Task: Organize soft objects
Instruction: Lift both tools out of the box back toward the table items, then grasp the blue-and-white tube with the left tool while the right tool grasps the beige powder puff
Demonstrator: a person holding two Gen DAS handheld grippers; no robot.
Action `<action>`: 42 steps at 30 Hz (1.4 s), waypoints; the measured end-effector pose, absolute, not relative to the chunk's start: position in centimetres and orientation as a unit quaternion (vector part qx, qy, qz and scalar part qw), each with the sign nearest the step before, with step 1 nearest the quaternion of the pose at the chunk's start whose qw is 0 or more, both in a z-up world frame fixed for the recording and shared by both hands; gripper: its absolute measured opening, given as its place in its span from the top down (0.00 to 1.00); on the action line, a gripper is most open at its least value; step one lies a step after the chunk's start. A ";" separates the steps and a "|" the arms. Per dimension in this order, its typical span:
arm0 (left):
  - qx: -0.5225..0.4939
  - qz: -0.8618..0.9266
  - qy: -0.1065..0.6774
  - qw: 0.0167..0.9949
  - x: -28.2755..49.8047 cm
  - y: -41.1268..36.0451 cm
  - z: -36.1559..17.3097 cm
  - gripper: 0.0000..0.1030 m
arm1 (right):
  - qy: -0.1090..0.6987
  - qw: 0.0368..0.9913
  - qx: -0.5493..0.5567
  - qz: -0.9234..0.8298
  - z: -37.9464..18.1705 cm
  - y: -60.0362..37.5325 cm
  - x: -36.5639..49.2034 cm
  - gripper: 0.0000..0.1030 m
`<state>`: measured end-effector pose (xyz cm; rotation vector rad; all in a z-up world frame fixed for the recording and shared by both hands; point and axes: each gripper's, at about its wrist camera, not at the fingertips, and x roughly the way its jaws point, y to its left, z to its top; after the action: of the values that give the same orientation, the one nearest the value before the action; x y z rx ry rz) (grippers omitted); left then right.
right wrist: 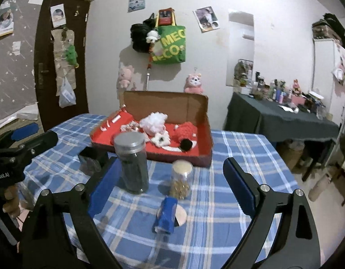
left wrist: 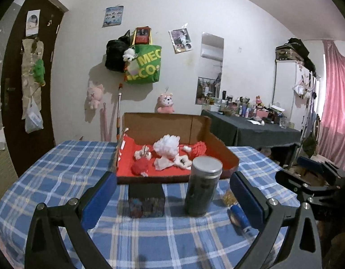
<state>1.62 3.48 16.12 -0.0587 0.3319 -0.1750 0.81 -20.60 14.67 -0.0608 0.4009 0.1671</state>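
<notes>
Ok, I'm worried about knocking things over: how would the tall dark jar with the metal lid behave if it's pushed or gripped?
The tall dark jar stands upright, tall against a narrow base, so a push near its metal lid would probably tip it. Its round wall looks smooth and hard: likely stiff, perhaps slippery. Once over, it would probably roll on the checked cloth.

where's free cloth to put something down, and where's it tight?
Free: the checked tablecloth left of the red box, and right of the box toward the table edge. Crowded: the strip in front of the box, with black cube, dark jar, small jar, blue can.
</notes>
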 end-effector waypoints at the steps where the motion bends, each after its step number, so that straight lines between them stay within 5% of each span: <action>1: -0.030 -0.084 0.167 0.982 1.5 3.4 15.7 0.00 | 0.199 0.976 -0.029 0.081 14.3 -20.7 0.7 0.10; 20: -0.023 -0.063 0.277 0.958 4.3 1.8 6.6 0.00 | 0.291 0.955 -0.013 0.057 5.6 -22.2 3.1 0.10; 42: -0.042 -0.060 0.304 0.950 6.6 3.6 6.5 0.00 | 0.356 0.929 -0.024 0.097 4.1 -21.7 7.7 0.10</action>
<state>6.59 3.58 6.49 -0.0860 0.6186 -0.1213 7.72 -21.69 4.13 -0.0497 0.7303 0.1992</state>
